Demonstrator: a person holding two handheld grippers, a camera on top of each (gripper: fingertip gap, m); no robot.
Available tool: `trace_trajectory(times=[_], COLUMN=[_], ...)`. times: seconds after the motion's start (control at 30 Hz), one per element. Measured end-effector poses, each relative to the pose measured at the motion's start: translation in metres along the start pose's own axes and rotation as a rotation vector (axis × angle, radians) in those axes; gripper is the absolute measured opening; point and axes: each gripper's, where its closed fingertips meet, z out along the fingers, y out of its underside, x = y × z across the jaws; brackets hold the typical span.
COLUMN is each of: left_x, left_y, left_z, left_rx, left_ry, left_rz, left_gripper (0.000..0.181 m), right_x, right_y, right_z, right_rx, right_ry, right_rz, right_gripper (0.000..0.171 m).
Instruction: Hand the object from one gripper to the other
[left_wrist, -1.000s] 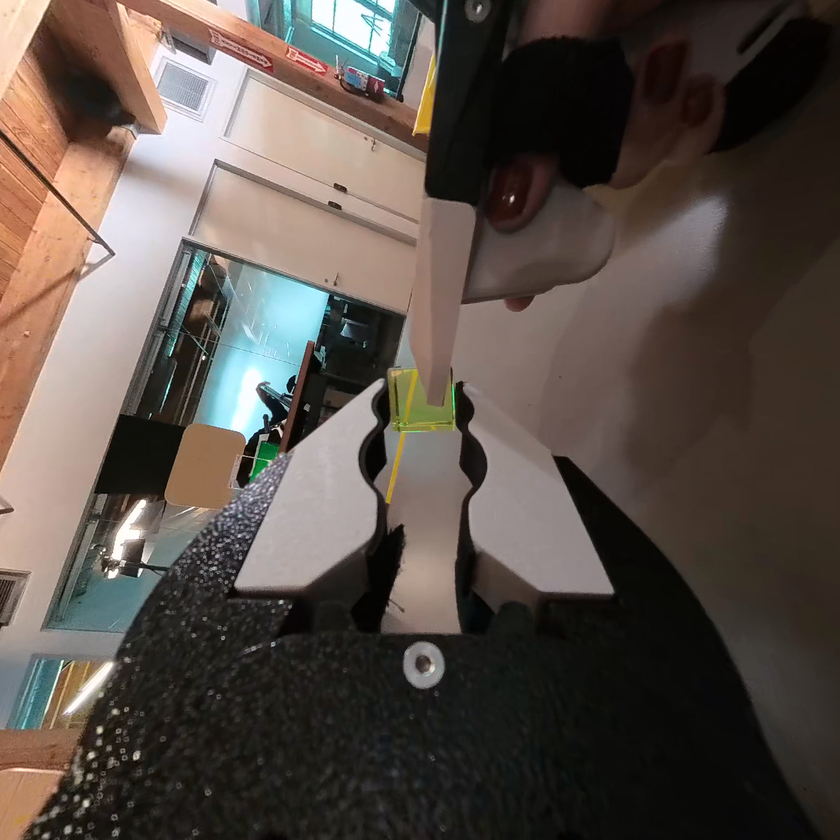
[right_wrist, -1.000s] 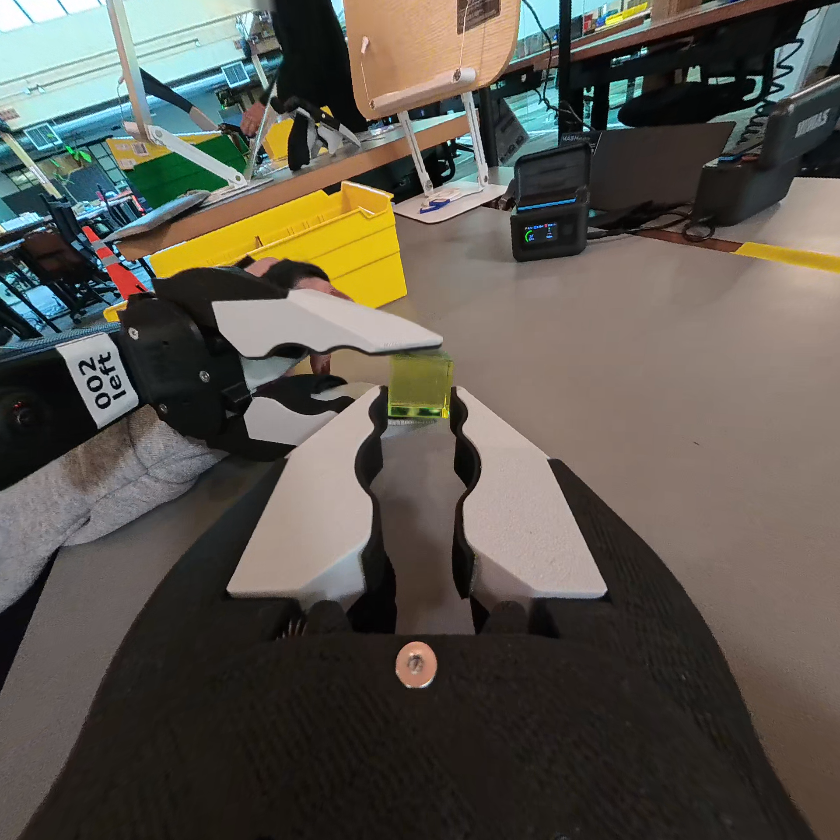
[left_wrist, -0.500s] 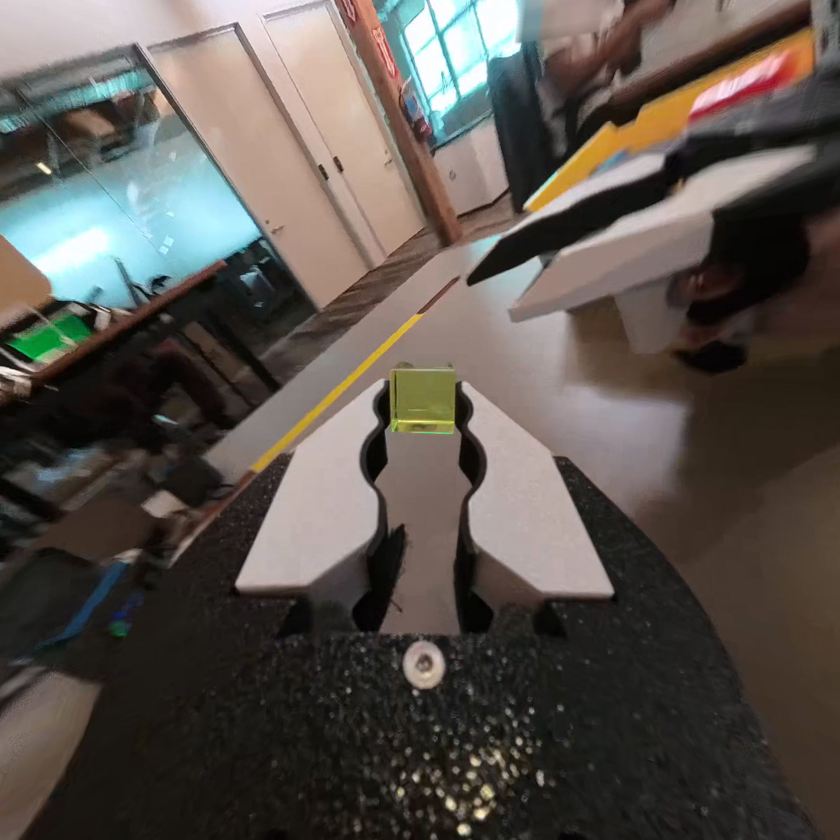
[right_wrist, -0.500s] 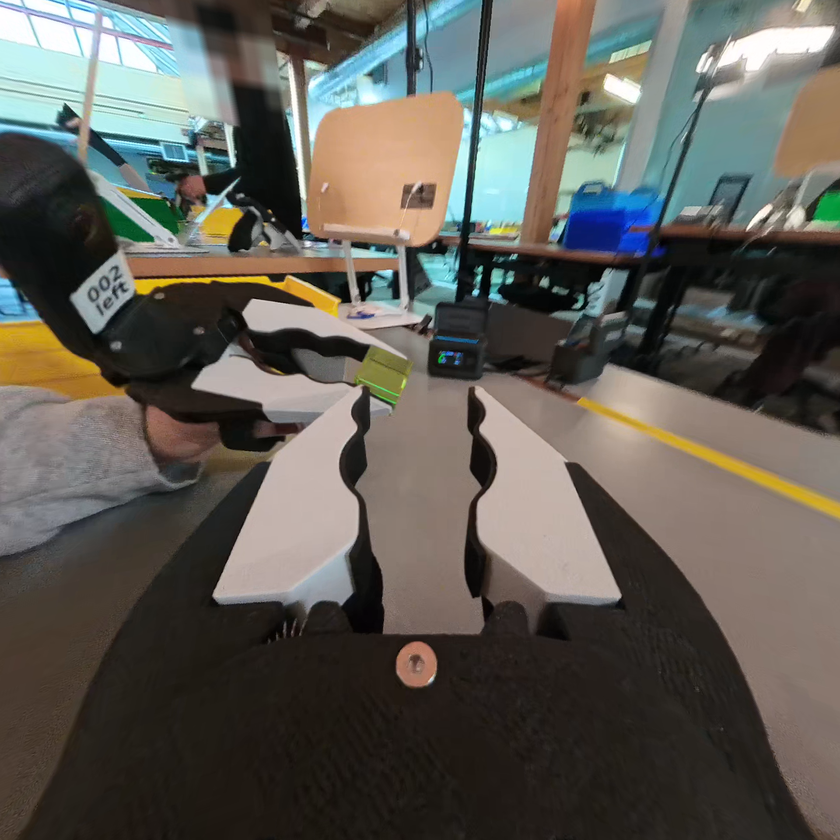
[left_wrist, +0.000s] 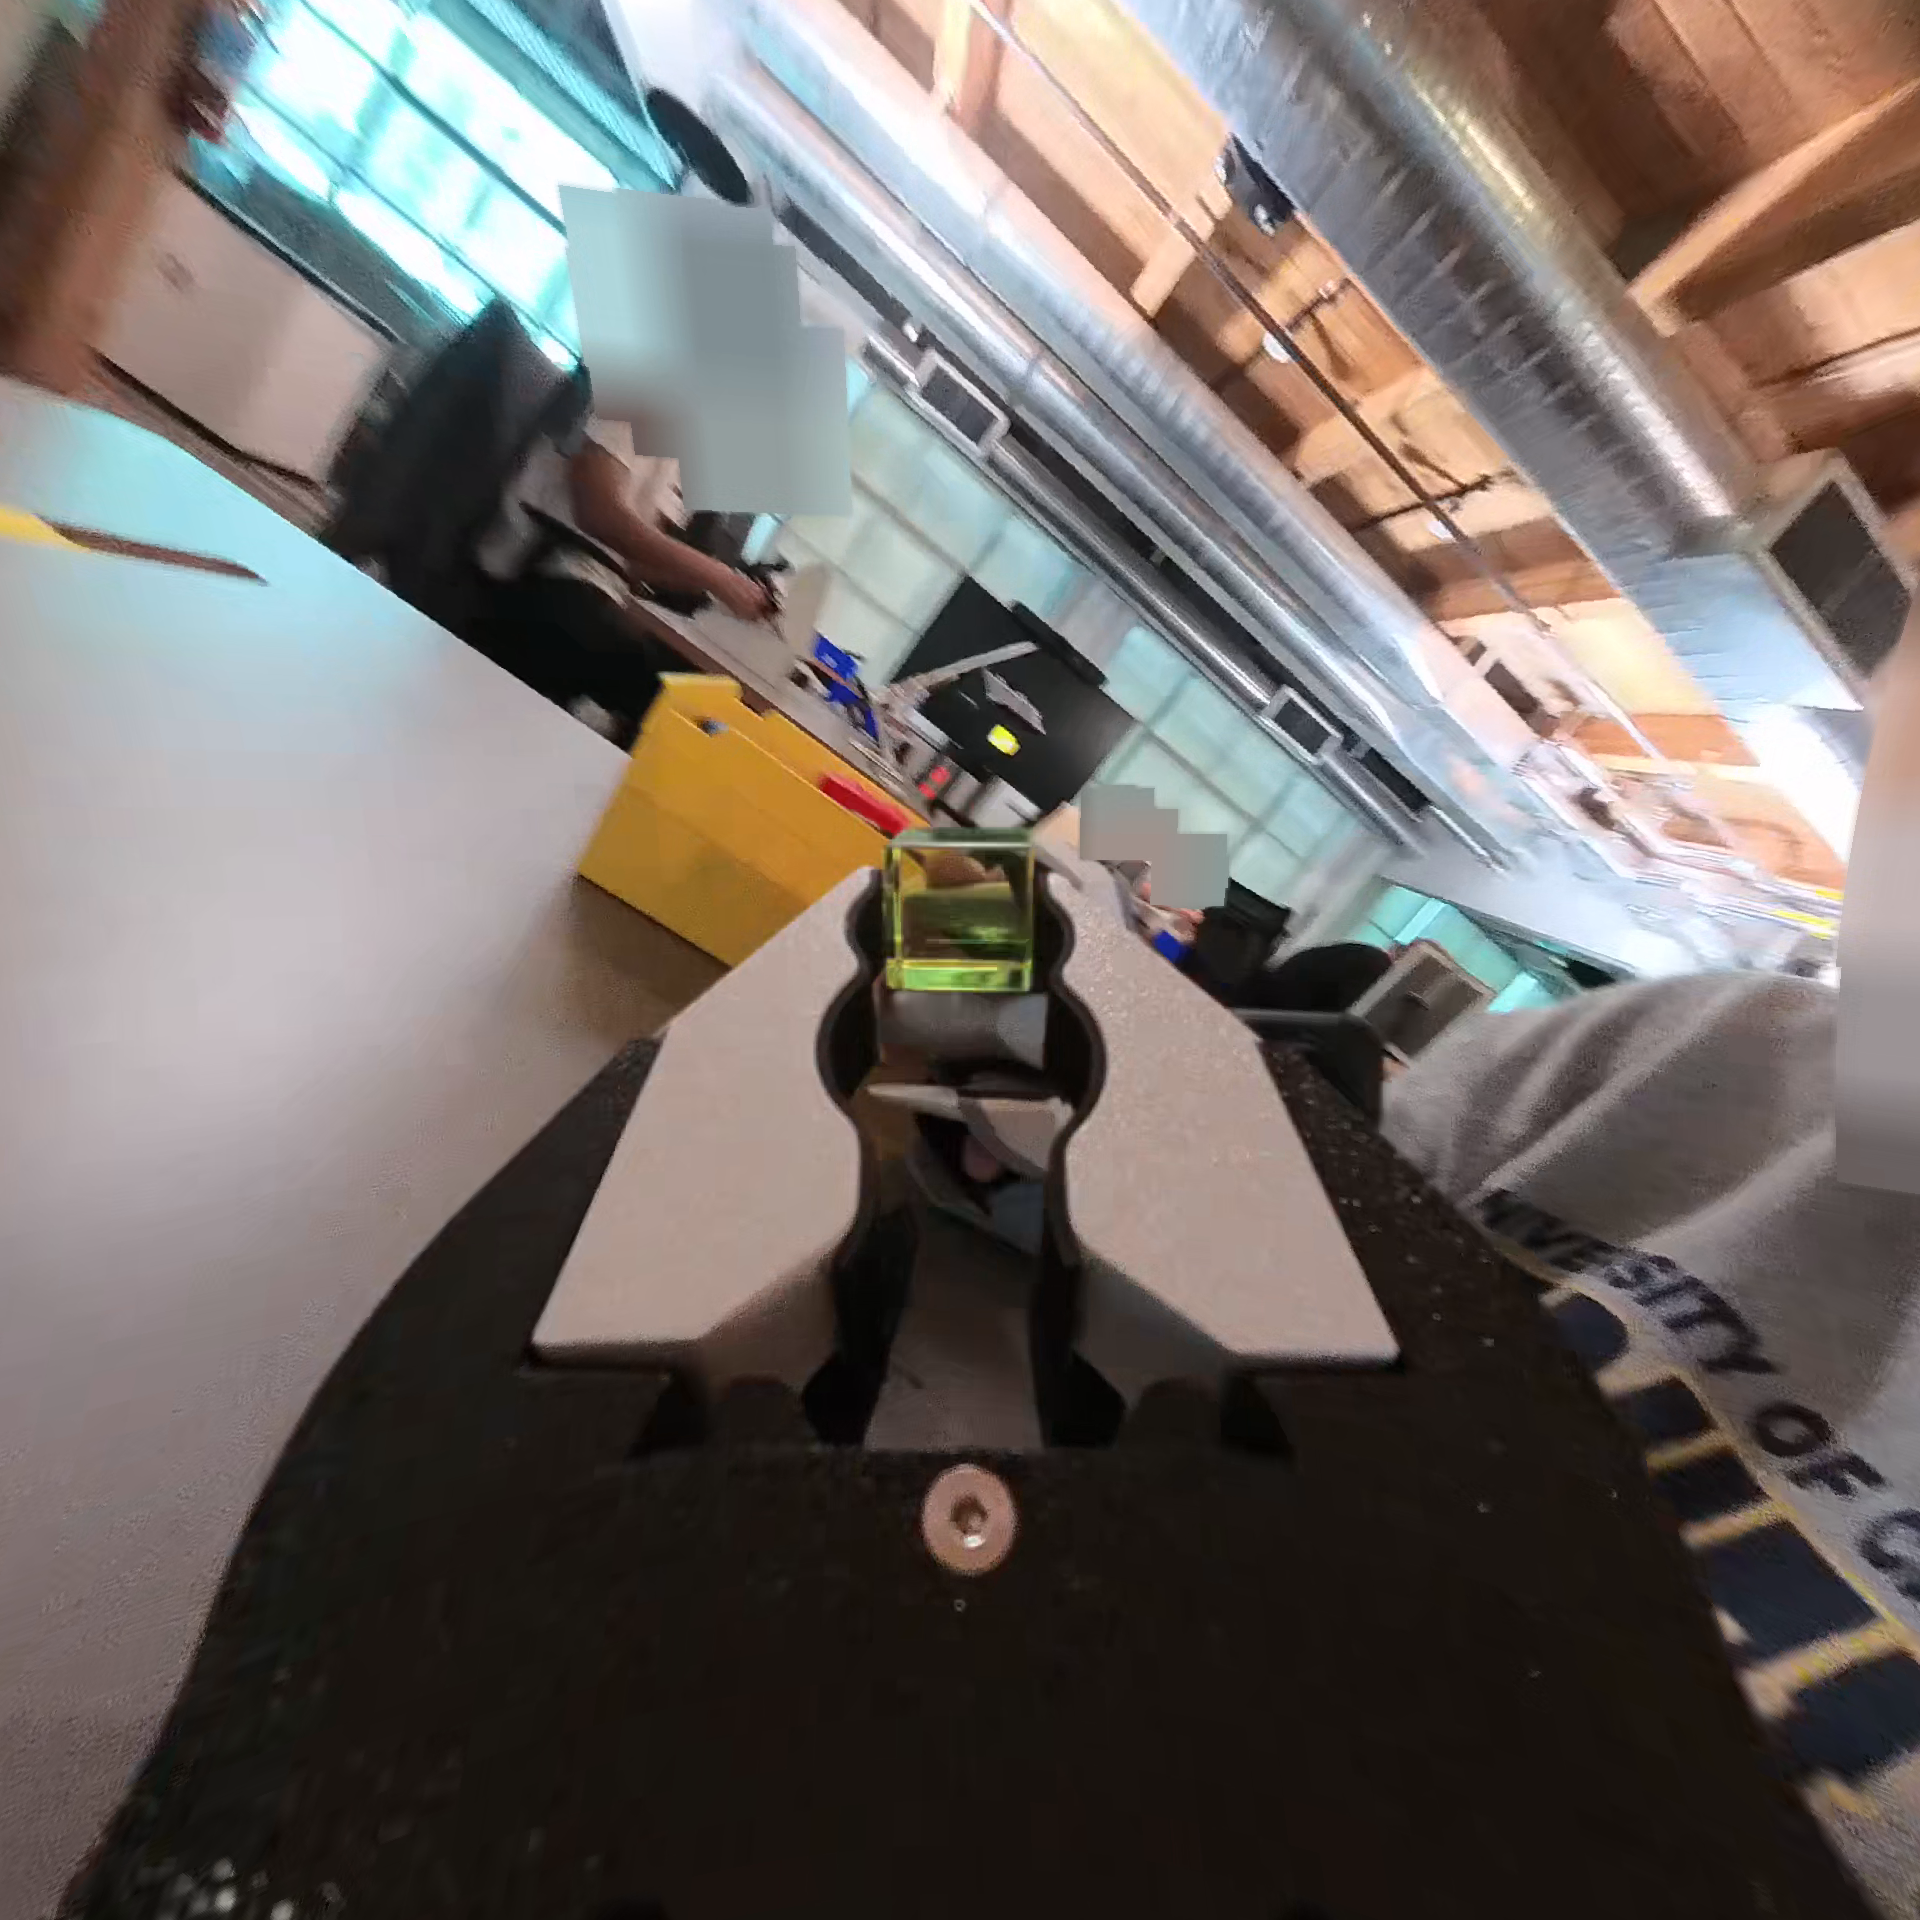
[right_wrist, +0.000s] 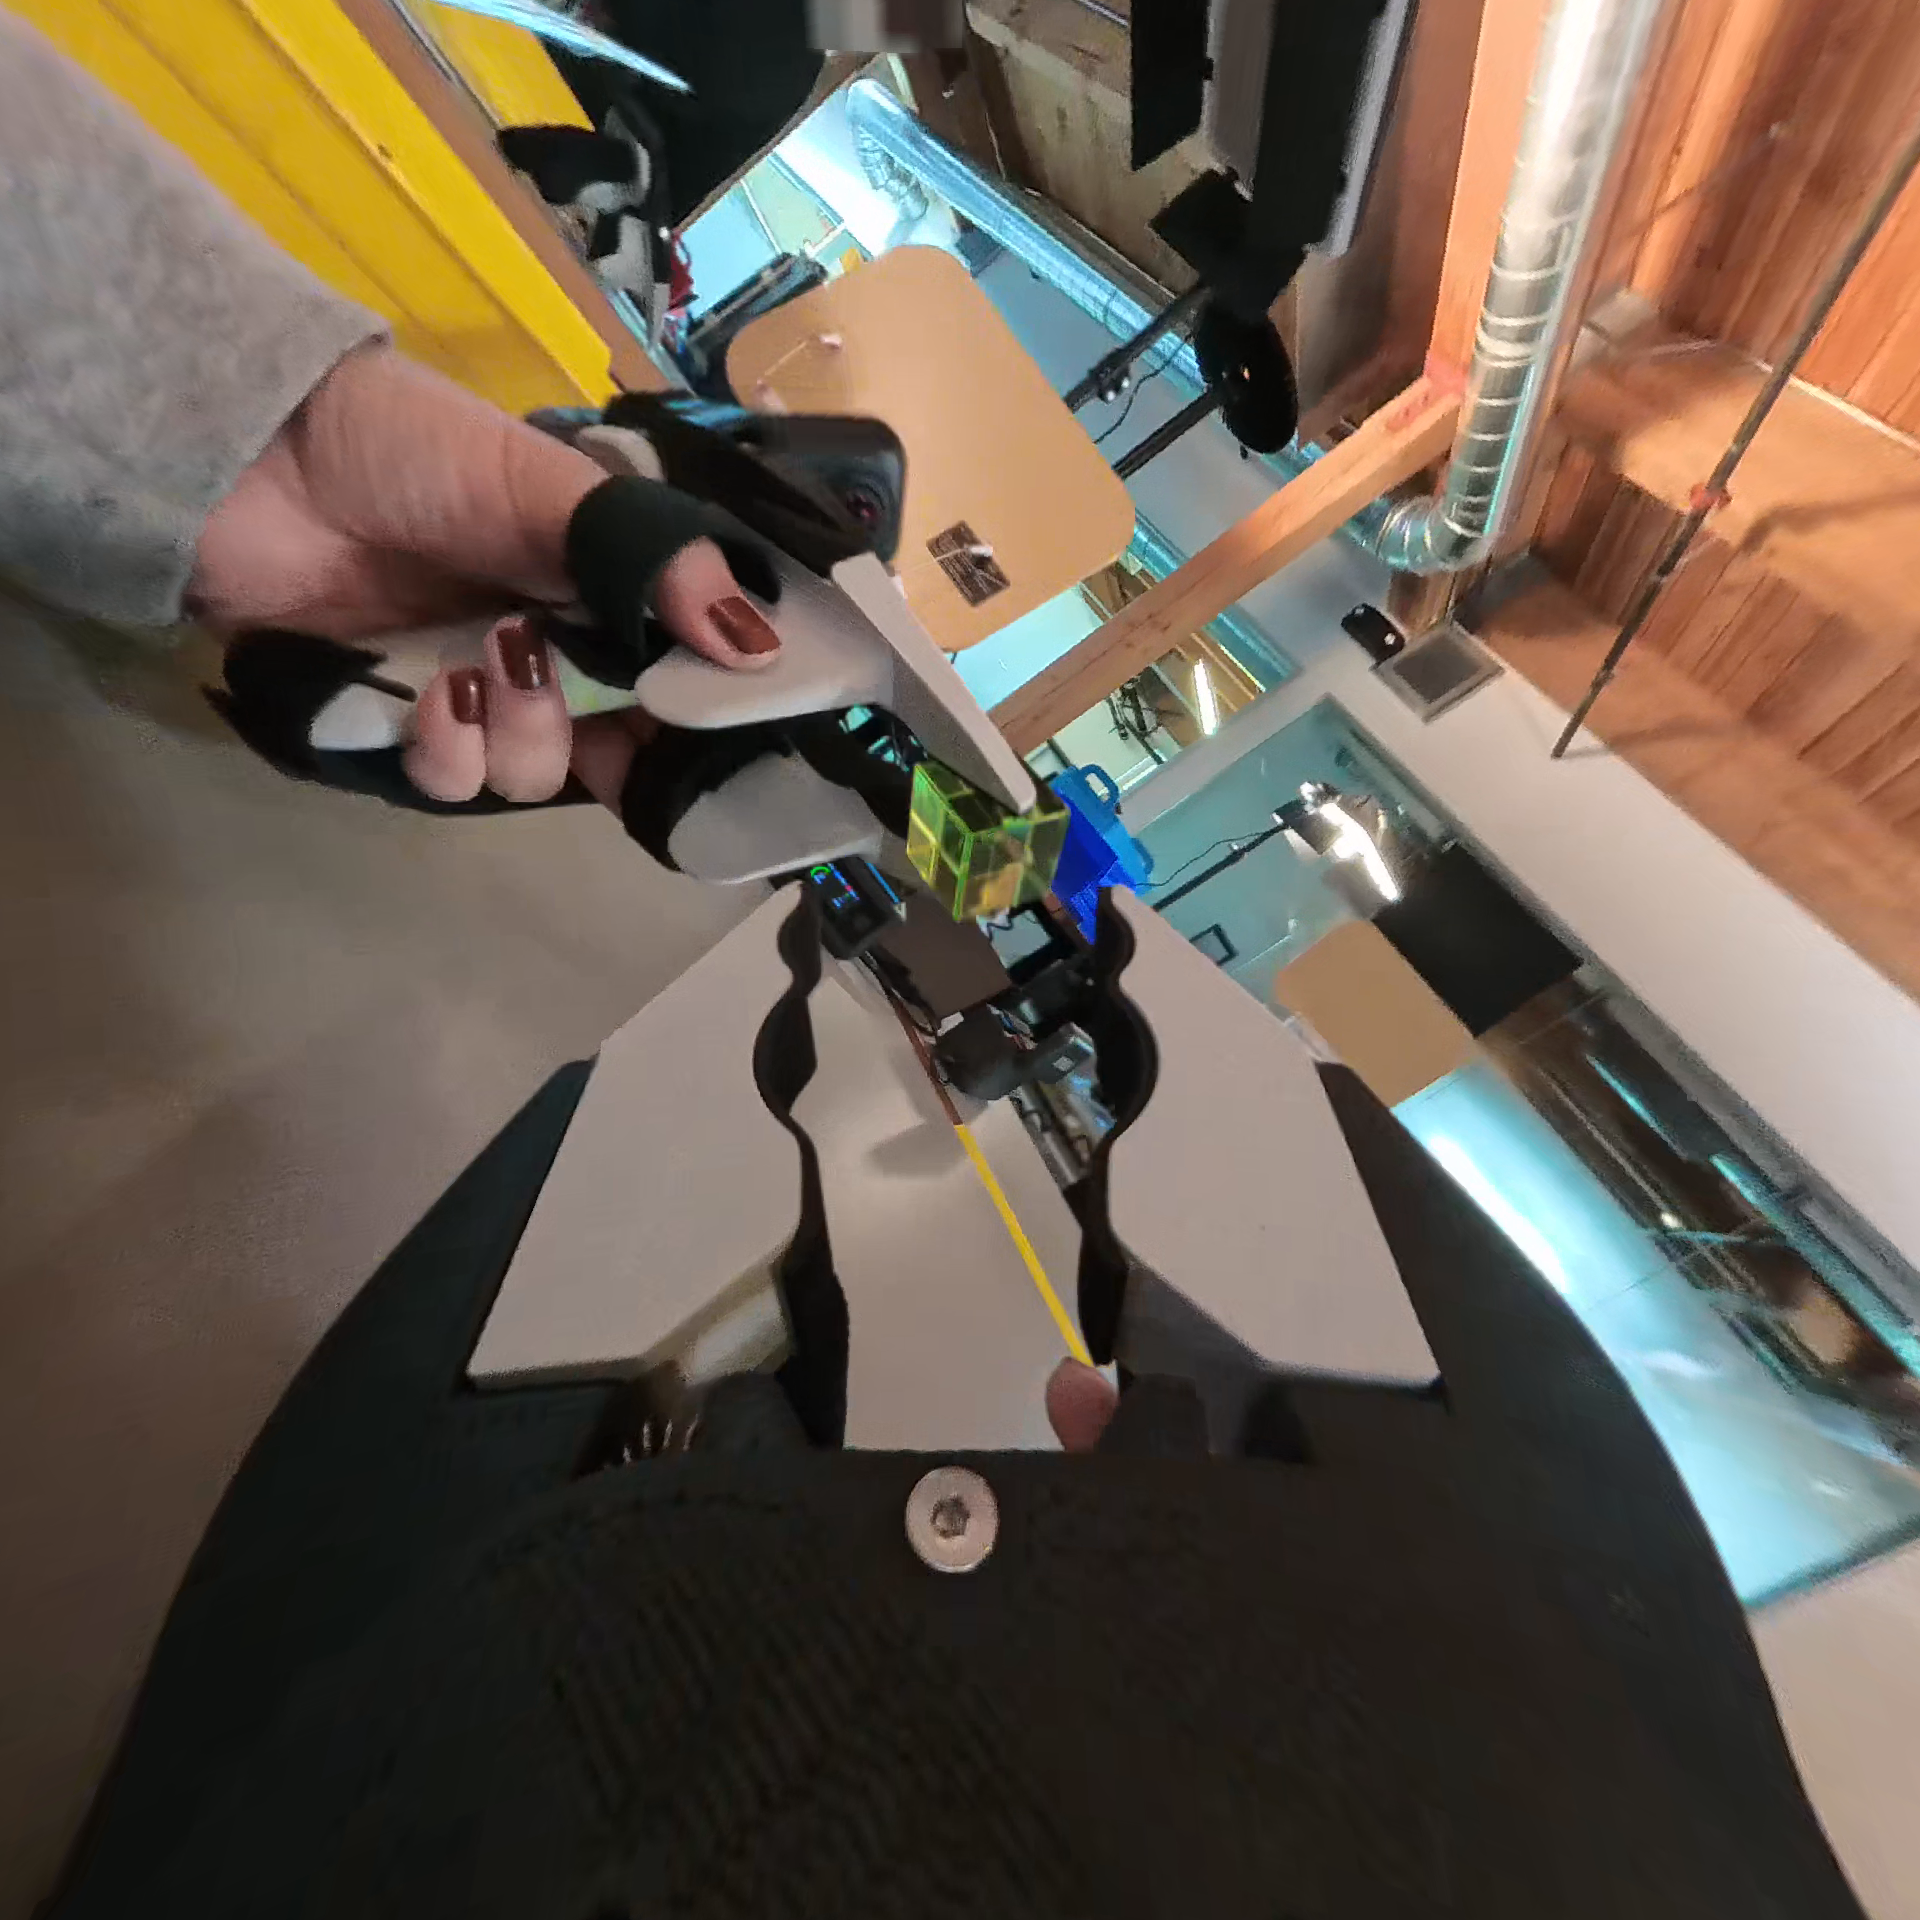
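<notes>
Two pairs of tongs are meeting again: the left gripper (left_wrist: 958, 914) is clenching the translucent yellow-green acrylic cube (left_wrist: 958, 914) at its fingertips, while the right gripper (right_wrist: 951, 920) is hanging released, jaws spread wide, with that cube (right_wrist: 987, 850) just beyond its tips. A second ago both were pinching the cube together, so the exchange into the left looks done. Half a second ago they were apart; now the left seems to be offering it back, though motion blur hides contact.
</notes>
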Motion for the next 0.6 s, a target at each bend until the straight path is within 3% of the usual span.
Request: trace_trajectory(times=[0.17,0.33,0.6], left_x=[0.017,0.010,0.009], left_y=[0.021,0.035,0.038], left_z=[0.008,0.009,0.006], left_rx=[-0.108,-0.172,-0.179], left_ry=[0.151,0.153,0.173], left_rz=[-0.142,-0.241,-0.311], left_gripper=[0.025,0.025,0.025], right_x=[-0.001,-0.008,-0.012], right_y=[-0.003,-0.006,-0.004], right_z=[-0.001,-0.002,-0.002], right_rx=[0.015,0.031,0.020], right_ry=[-0.016,-0.072,-0.106], right_rz=[0.040,0.066,0.076], right_gripper=[0.045,0.032,0.030])
